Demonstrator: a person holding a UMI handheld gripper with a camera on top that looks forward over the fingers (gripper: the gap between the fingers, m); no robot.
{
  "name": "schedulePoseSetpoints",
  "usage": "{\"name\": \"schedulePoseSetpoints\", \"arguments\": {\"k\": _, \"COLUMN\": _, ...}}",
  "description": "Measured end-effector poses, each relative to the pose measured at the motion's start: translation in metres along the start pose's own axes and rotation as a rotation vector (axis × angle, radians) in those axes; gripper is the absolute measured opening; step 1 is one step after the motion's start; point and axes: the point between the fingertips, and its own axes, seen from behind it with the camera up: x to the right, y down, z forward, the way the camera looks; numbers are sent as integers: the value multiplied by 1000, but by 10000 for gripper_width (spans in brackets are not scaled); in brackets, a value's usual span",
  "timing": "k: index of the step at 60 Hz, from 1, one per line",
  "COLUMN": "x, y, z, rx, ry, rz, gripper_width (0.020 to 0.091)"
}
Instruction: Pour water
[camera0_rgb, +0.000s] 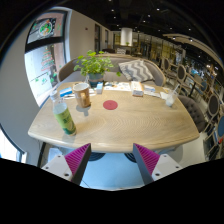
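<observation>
Wooden table (120, 125) — café room, gripper (111, 160) open.

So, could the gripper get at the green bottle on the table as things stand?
Probably yes. The gripper, fingers open and empty, is off the near edge of the table. The green bottle stands near that edge, ahead and left, nothing between them.

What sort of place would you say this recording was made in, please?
Probably a café or shared lounge: a long wooden table carrying bottles and a potted plant, chairs beyond it, and a hanging lamp. The open gripper hovers short of the table.
</observation>
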Motion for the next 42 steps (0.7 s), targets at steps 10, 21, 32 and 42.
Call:
{"name": "schedulePoseSetpoints", "arguments": {"k": 10, "x": -100, "y": 7, "z": 8, "rx": 31, "ry": -84, "rz": -14, "gripper_width": 858}}
{"name": "schedulePoseSetpoints", "arguments": {"k": 21, "x": -169, "y": -32, "z": 50, "rx": 132, "ry": -131, "rz": 7, "gripper_width": 857}}
{"name": "schedulePoseSetpoints", "arguments": {"k": 32, "x": -196, "y": -65, "z": 115, "rx": 186, "ry": -121, "rz": 41, "gripper_width": 855}}
{"name": "schedulePoseSetpoints", "arguments": {"k": 42, "x": -199, "y": -73, "z": 157, "rx": 220, "ry": -78, "rz": 55, "gripper_width": 711}}
